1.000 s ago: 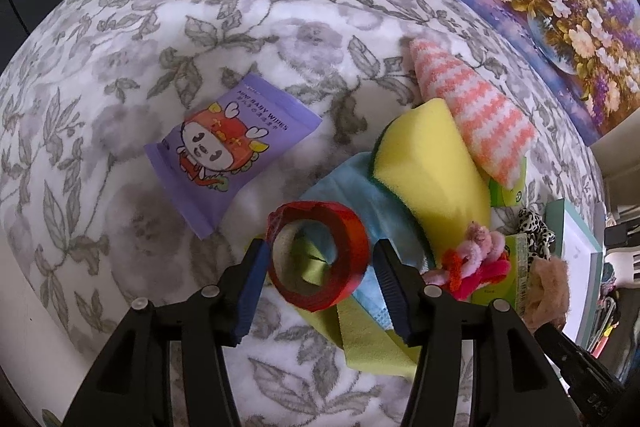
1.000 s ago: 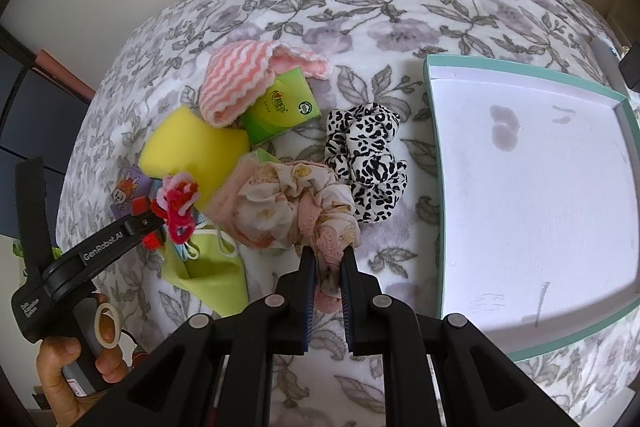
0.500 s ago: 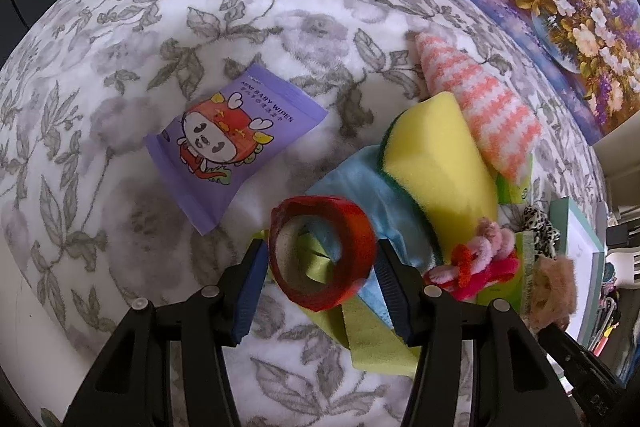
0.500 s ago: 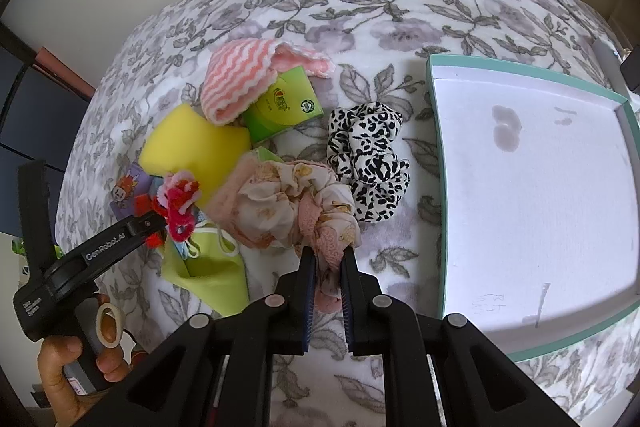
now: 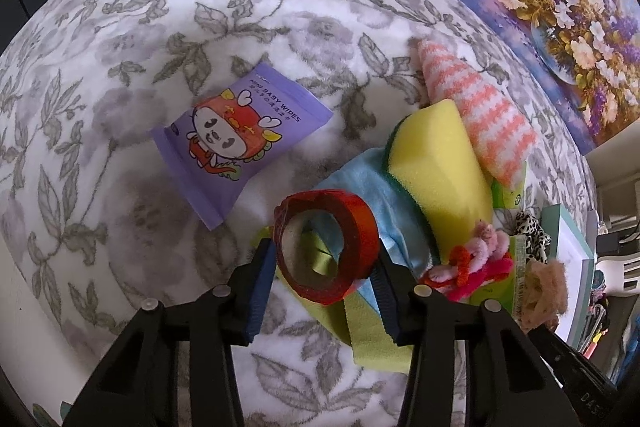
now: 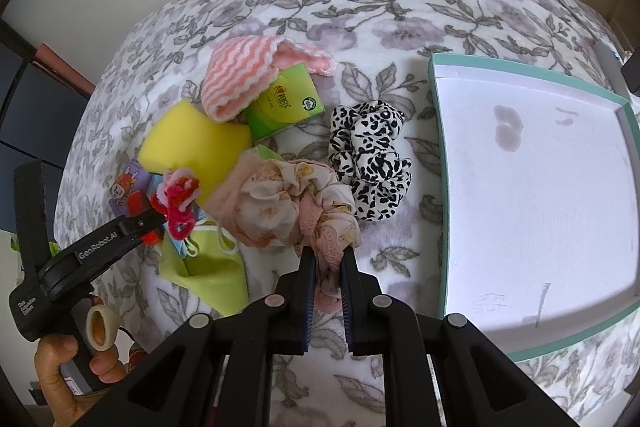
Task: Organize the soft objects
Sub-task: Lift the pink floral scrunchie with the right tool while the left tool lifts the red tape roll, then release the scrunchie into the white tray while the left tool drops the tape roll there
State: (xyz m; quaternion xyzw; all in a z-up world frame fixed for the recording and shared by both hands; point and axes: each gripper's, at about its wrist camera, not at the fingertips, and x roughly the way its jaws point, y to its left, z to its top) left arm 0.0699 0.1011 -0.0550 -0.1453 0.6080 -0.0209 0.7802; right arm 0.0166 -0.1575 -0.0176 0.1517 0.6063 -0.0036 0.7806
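My left gripper (image 5: 324, 267) points down at a red tape roll (image 5: 352, 223) lying on a blue cloth (image 5: 360, 175) and a green cloth (image 5: 368, 327). Its jaws are closing, and both pads touch the roll's sides. My right gripper (image 6: 327, 259) is shut on a fold of the pink floral scrunchie (image 6: 280, 203), which rests on the flowered blanket. Beside it lie a leopard-print scrunchie (image 6: 368, 163), a yellow sponge (image 6: 192, 147), a pink striped cloth (image 6: 240, 79) and a tangle of red and pink pipe cleaners (image 6: 180, 203).
A shallow white tray with a teal rim (image 6: 436, 187) sits right of the scrunchies. A purple baby-wipes pack (image 5: 240, 139) lies left of the pile, and a green tissue pack (image 6: 284, 107) under the striped cloth. A flower painting (image 5: 560, 7) leans at the back. A hand (image 6: 60, 379) holds the left gripper.
The left jaws have narrowed onto the red tape roll; a gap on each side earlier is gone. The right gripper and its scrunchie have not moved.
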